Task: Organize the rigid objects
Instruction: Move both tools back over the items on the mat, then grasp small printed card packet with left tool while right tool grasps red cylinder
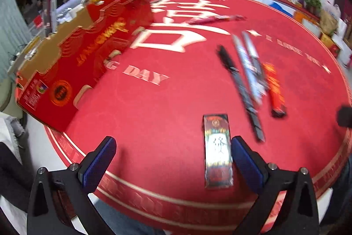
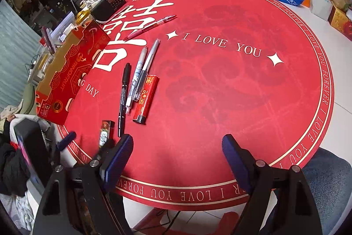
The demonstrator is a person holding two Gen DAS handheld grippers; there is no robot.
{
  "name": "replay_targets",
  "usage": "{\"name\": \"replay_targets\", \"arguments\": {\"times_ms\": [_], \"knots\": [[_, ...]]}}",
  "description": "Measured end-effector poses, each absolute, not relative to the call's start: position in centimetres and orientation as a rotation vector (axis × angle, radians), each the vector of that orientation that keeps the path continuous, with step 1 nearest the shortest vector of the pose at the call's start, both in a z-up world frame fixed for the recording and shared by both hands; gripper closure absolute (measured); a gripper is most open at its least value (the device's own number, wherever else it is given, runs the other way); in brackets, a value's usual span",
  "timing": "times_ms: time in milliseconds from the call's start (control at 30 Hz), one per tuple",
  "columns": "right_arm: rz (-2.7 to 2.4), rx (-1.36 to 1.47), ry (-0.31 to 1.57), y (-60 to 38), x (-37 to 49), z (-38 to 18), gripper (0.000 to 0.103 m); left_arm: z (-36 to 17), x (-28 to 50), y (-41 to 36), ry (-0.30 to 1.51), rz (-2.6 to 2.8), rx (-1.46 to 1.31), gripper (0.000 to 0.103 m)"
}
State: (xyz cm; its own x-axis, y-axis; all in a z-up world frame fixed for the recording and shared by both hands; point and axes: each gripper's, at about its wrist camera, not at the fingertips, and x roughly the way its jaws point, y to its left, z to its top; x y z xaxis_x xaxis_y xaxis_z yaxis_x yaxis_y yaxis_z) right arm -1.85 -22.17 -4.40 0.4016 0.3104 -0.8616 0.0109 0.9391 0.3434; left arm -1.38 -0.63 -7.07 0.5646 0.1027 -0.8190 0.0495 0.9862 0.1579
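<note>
— Where's the small box [image 1: 217,151]?
— On the red mat [image 2: 220,85], by the left hand-held gripper [image 1: 173,160], spread wide, empty.
— The right hand-held gripper [image 2: 177,160]?
— Spread too; pens [image 2: 140,72] at eleven o'clock.

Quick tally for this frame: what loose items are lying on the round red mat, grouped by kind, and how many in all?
Pens and markers: 4 (black marker, white patterned pen, grey pen, pink pen)
Lighters: 2 (red lighter, dark patterned lighter)
Cardboard boxes: 1 (red and gold box)
Total: 7
</note>
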Motion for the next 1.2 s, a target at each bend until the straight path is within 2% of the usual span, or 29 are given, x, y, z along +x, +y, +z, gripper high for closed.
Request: {"name": "replay_targets", "arguments": {"times_ms": [400,500,533,600,733,1167,1200], "knots": [[0.132,0.109,1.186,-15.6,3.3,-7.3,0.02,-7.4,-0.6,1.2,0.946,0.087,0.092,0.0],[0.098,0.025,1.169,-14.2,3.9,-7.5,0.031,-7.4,-0.5,1.5,0.951,0.09,0.062,0.0],[0.09,-0.015,1.16,-13.8,3.9,-7.5,0.042,-7.4,-0.5,1.5,0.95,0.093,0.06,0.0],[0.115,-0.053,1.14,-13.2,3.8,-7.4,0.054,-7.4,-0.6,1.2,0.94,0.111,0.07,0.0],[0.144,-0.067,1.137,-13.4,3.5,-7.4,0.063,-7.3,-0.8,0.4,0.929,0.127,0.087,0.0],[0.176,-0.097,1.145,-14.2,3.5,-7.3,0.066,-7.8,-0.6,-1.1,0.932,0.074,-0.029,0.0],[0.188,-0.098,1.143,-14.2,3.5,-7.3,0.072,-7.8,-0.6,-1.2,0.94,0.072,-0.029,0.0]]}}
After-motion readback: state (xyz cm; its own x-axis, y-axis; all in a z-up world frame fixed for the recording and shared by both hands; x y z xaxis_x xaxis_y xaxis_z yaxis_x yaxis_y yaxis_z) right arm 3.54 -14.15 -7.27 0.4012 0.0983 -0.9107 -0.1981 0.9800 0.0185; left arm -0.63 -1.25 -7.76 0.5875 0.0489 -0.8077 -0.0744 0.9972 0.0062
